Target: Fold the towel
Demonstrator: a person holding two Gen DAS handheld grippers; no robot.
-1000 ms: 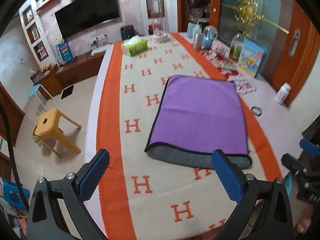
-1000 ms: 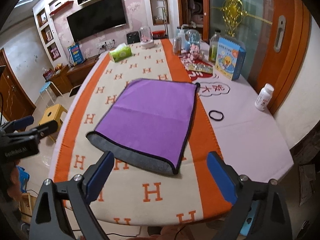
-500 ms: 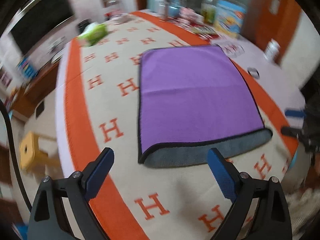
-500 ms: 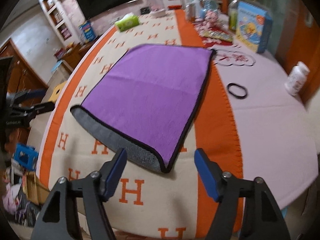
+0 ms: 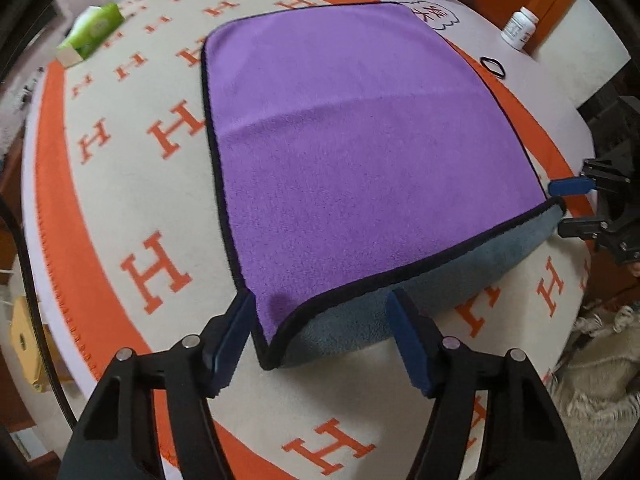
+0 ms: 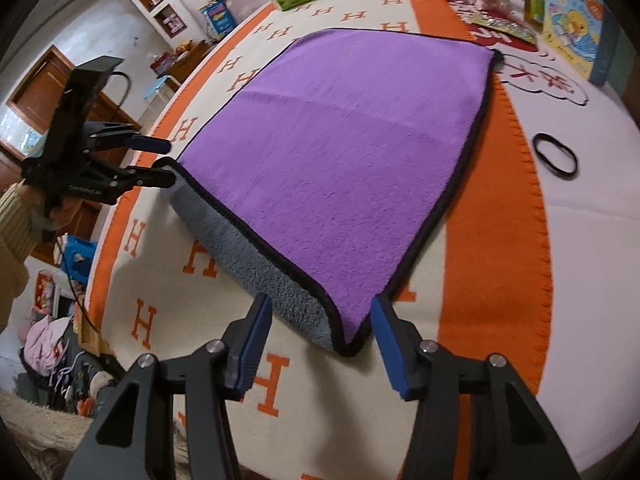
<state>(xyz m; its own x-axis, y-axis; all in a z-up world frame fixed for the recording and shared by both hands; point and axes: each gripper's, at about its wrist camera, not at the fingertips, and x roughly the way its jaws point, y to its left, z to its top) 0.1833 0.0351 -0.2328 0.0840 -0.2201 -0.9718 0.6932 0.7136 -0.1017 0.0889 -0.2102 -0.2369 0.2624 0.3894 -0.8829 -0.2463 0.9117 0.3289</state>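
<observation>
The left tongs (image 5: 320, 334) stand open with the near left corner of the purple towel (image 5: 352, 136) between their blue pads, not yet pinched. The right tongs (image 6: 320, 332) are open too, straddling the near right corner. A second ago both pairs hovered high and well back from the cloth; they have since dropped and closed in, so each corner now sits inside a gap. That suggests the approach is finished and the grasp comes next. The towel lies flat on the H-patterned blanket (image 5: 160, 272) covering the desk, its near edge showing the grey underside (image 6: 240, 248). A black hair tie (image 6: 555, 156) lies well apart on the right.
</observation>
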